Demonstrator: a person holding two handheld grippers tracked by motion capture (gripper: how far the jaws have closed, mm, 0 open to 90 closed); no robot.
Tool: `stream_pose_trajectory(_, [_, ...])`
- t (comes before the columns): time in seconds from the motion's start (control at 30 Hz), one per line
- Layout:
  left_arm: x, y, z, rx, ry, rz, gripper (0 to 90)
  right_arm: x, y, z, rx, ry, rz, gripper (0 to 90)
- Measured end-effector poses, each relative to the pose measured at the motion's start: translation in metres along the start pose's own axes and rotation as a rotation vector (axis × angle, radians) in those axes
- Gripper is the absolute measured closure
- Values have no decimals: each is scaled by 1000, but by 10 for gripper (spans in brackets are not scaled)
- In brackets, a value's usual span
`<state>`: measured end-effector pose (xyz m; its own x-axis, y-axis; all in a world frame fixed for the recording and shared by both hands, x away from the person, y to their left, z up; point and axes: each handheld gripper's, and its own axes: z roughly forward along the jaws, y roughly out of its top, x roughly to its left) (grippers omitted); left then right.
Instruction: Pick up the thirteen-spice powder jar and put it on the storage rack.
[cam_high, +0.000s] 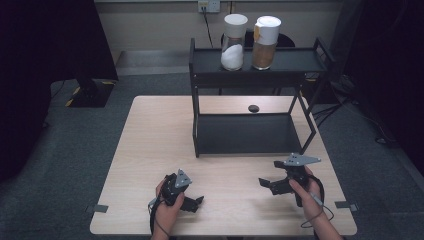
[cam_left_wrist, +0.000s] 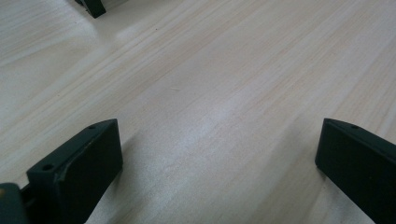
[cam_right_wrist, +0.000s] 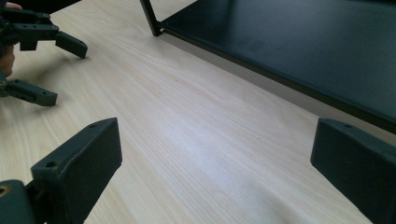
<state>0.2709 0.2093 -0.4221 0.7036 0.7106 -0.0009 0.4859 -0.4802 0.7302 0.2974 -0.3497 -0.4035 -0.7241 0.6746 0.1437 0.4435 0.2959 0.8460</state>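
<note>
While both grippers sit low over the table (cam_high: 150, 145) near the person's edge, nothing is held; the left gripper (cam_high: 195, 202) has its jaws spread wide over bare wood, as its own view shows, and the right gripper (cam_high: 266, 183) is just as wide, jaws pointing left toward the other one. Two jars stand side by side on the top shelf of the black rack (cam_high: 200, 75) at the far side of the table: the jar with white powder (cam_high: 233, 48) on the left, the jar with brown powder (cam_high: 264, 43) on the right, both upright with lids on; the rack's lower shelf (cam_high: 245, 134) is bare. Both jars are well apart from the grippers; the rack's lower shelf lies just ahead in the right gripper view. Judged from this, no handling is in hand: either the jars are already stowed and the hands rest, or a reach up to the shelf is all left to do; cannot tell which. A small dark knob (cam_high: 253, 108) lies on the table behind the rack, untouched.
</note>
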Motion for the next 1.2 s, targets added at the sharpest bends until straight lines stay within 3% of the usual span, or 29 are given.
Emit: stream_pose_trajectory(1.2, [0, 0, 0, -1, 0, 0, 0, -17, -35, -42, 66, -83, 12, 11])
